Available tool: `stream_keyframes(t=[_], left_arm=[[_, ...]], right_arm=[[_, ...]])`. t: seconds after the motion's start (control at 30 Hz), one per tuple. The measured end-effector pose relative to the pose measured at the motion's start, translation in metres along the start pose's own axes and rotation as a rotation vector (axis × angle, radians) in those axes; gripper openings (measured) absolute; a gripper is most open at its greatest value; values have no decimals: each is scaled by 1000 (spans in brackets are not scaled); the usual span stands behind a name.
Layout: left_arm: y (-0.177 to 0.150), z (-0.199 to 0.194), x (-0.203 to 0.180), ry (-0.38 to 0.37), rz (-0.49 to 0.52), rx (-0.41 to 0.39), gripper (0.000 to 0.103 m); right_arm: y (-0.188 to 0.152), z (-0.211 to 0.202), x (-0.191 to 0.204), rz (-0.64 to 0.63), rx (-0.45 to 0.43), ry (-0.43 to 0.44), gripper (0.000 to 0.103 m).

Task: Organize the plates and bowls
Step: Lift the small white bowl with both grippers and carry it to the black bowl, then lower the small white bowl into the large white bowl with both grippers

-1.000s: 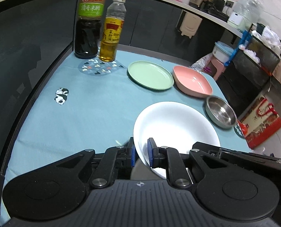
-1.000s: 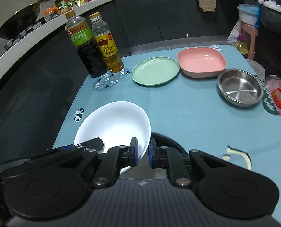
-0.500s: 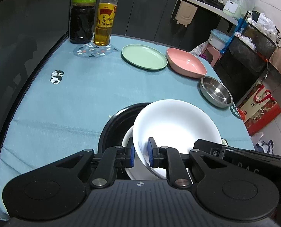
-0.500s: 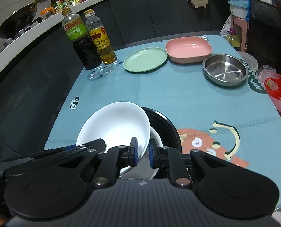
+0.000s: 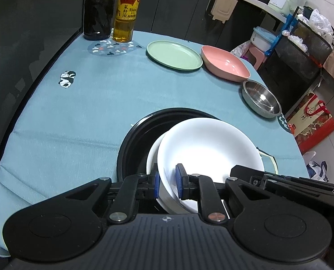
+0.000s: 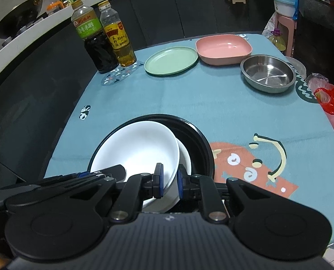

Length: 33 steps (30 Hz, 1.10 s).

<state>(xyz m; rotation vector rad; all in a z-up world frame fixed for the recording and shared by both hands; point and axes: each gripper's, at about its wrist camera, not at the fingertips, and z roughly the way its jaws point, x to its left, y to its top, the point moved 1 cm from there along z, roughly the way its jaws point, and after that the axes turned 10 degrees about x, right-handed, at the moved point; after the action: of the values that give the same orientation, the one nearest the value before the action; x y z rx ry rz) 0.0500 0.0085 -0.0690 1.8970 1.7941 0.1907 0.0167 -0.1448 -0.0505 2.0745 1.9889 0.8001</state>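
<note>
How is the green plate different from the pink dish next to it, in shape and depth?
The green plate is round, while the pink dish is squarish with rounded corners. The green plate is flat with a low rim; the pink dish is deeper, with raised walls. Both are empty, sit upright on the blue tablecloth and look matte, probably plastic.

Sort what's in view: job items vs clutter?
Job: white bowl held by left gripper and right gripper, second white dish under it, black plate, green plate, pink dish, steel bowl.
Clutter: vinegar bottle, oil bottle, coaster.
</note>
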Motion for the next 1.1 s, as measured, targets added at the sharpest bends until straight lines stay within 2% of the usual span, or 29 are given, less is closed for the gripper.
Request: stream_keyframes(t=[0.2,0.6,0.8,0.93,1.1], left_arm=[[0,1,4,-9,-17,21,12],[1,-7,8,-8,-35,-11,13],[0,-11,5,12,-17,-21,13],[-1,-14,3,54,9,-33,16],[-3,-15,6,46,2,-30,17]], right_arm=[[-1,4,-2,4,10,-10,16],[-1,-2,-8,20,-22,-14,16],[-2,-1,-9,26,-14,-10,16],[-3,1,-8,22,-4,-8,16],[-5,4,-8,26,6,-3,16]])
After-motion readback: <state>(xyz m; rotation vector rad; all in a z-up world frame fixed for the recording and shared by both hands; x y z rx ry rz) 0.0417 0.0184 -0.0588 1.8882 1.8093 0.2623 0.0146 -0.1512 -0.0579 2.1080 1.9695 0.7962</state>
